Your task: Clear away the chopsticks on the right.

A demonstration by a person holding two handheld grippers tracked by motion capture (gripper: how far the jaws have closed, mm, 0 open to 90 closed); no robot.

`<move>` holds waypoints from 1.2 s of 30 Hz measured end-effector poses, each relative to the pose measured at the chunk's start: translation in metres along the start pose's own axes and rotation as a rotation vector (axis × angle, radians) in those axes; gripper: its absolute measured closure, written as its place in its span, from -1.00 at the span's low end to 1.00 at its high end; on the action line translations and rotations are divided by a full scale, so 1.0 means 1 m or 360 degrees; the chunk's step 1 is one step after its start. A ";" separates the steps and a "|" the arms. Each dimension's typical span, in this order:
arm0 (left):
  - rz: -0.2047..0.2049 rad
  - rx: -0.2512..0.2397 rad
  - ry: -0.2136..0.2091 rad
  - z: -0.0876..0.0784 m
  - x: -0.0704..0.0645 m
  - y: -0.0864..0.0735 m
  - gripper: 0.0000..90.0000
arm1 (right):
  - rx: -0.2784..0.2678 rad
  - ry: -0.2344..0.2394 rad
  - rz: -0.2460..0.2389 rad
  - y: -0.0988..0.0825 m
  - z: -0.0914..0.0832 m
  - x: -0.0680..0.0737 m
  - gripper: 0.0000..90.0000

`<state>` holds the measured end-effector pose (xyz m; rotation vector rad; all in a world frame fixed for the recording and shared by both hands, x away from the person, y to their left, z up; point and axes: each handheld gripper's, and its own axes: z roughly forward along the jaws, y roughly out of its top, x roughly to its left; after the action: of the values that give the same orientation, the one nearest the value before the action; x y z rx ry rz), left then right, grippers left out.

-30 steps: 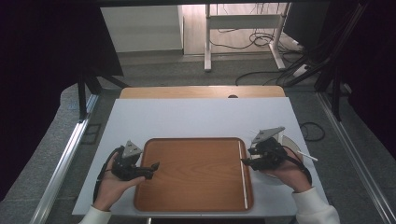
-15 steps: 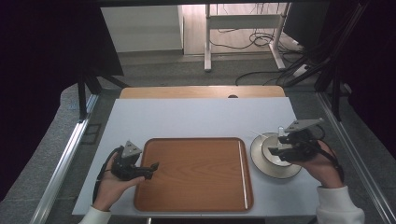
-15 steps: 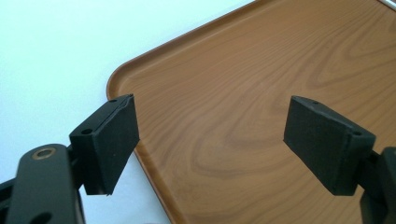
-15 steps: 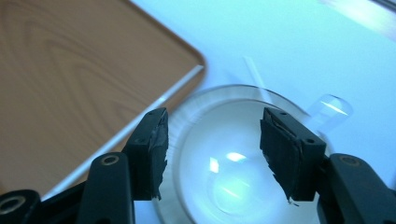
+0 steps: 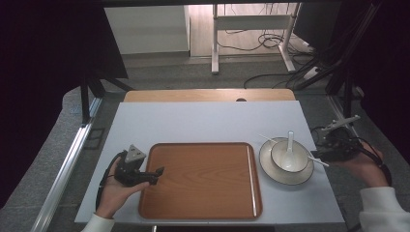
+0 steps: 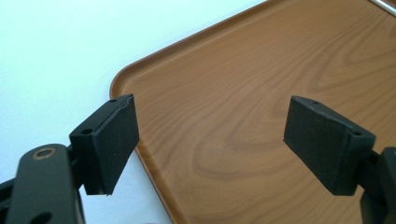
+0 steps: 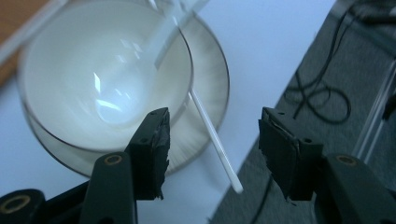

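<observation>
On the right side of the white table we see a shallow plate carrying a white bowl, and a white spoon rests in the bowl with its handle leaning up over the far rim. A thin white stick lies across the plate under the bowl; one end pokes out past the plate's right edge toward our right gripper, the other shows at the far left of the plate. Our right gripper view finds the bowl bare apart from the blurred spoon, with the stick running out between the jaws toward the table edge.

We hold the right gripper just off the right of the plate, over the table's edge; its jaws have just been opening and stand apart with nothing pressed between them.

Beside the plate, on its left, lies the wooden tray, flat and bare. Our left gripper rests at the tray's left rim, jaws wide apart, reaching over the tray's corner without gripping it.

Beyond the table, cables trail across the floor around a white stand.
</observation>
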<state>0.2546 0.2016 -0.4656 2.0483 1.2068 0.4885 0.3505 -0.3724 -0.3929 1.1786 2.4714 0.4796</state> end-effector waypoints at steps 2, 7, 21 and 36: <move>0.0002 -0.0002 -0.0002 0.000 0.000 0.000 -0.61 | 0.0097 0.0002 -0.0014 -0.001 0.009 -0.003 -0.04; -0.0001 0.0001 -0.0002 0.000 0.000 -0.001 -0.61 | 0.0299 -0.0003 -0.0083 -0.006 0.035 -0.012 0.01; 0.0004 0.0024 -0.0003 0.004 0.000 -0.003 -0.61 | 0.0568 -0.0017 -0.0253 -0.008 0.074 -0.018 0.35; -0.0001 0.0037 0.0013 0.006 0.001 -0.005 -0.61 | 0.0541 0.0069 -0.0323 -0.012 0.083 -0.020 0.79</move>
<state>0.2557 0.2023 -0.4736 2.0673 1.2234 0.4848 0.3922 -0.3837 -0.4677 1.0243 2.7477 0.0283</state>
